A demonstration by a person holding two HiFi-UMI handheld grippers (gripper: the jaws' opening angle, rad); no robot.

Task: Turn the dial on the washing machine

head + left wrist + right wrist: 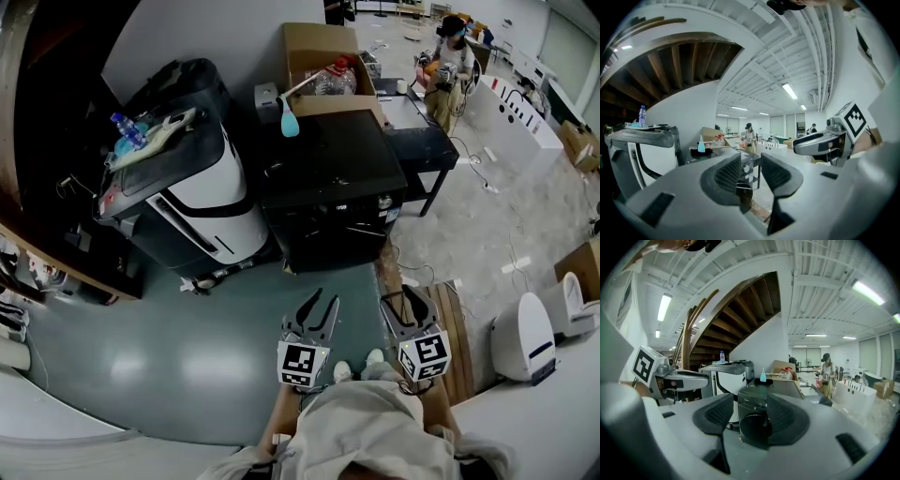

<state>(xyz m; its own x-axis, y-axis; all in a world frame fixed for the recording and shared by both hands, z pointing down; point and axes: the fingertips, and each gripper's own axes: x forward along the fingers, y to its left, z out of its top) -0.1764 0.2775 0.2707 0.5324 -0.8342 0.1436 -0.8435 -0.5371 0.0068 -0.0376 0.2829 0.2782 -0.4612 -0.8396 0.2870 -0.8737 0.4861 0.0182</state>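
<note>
Black washing machine [328, 178] is standing well ahead on the grey floor [187, 347]; left gripper [323, 305] and right gripper [398, 305] are both hovering, jaws parted, clasping nothing.

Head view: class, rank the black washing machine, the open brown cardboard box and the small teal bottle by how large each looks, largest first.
1. black washing machine
2. open brown cardboard box, though it stands farther from the camera
3. small teal bottle
</note>
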